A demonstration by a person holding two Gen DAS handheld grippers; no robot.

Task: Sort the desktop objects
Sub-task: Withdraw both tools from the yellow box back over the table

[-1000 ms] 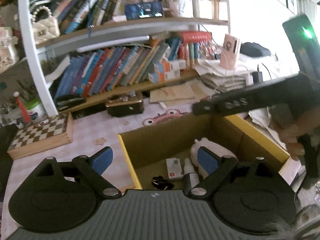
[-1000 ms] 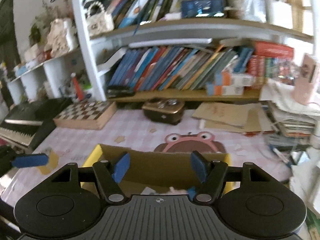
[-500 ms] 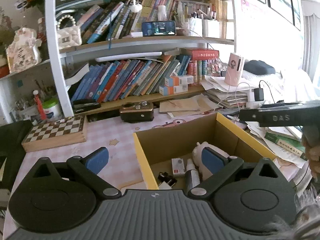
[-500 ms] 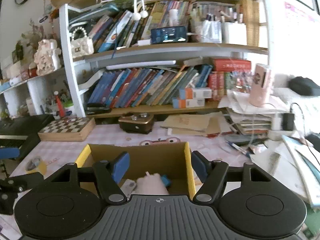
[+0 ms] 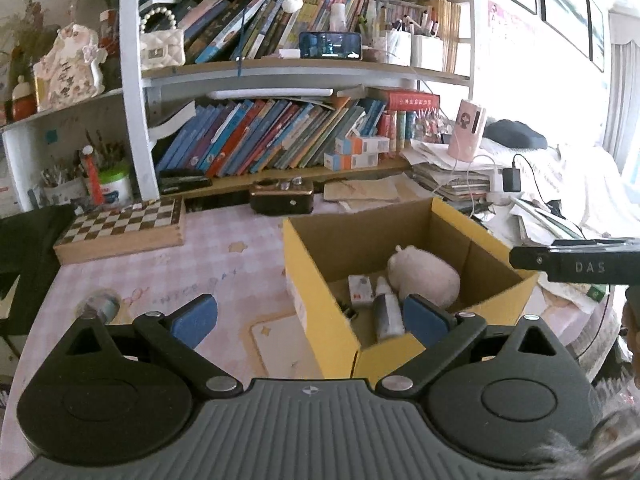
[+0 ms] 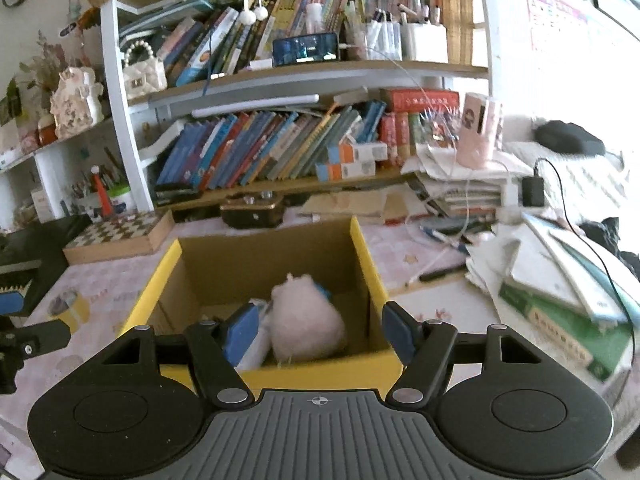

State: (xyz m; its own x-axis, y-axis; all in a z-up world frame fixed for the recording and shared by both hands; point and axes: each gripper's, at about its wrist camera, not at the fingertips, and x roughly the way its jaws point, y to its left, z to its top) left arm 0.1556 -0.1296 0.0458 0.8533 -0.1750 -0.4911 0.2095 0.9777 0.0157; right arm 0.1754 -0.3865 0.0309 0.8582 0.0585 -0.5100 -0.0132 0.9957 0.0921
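Observation:
A yellow cardboard box point(image 5: 316, 284) stands open on the pink checked desk; it also shows in the right wrist view point(image 6: 372, 264). Inside lie a pale pink plush toy point(image 5: 424, 278) point(image 6: 306, 318), a small white bottle point(image 5: 386, 310) and a small white-and-red packet point(image 5: 360, 290). My left gripper point(image 5: 310, 320) is open and empty, above the box's near left corner. My right gripper point(image 6: 318, 334) is open and empty, above the box's near edge. A yellow tape roll point(image 6: 68, 306) point(image 5: 98, 308) sits on the desk left of the box.
A chessboard box point(image 5: 120, 232) and a brown case point(image 5: 282, 200) lie at the back under the bookshelf point(image 5: 280, 152). Stacked books and papers point(image 6: 560, 288), a charger with cables point(image 6: 532, 192) and a black pen point(image 6: 440, 272) crowd the right side.
Both grippers have pulled back and risen from the box, so more of the desk and shelf shows. The plush toy now lies in the box. Both stay open.

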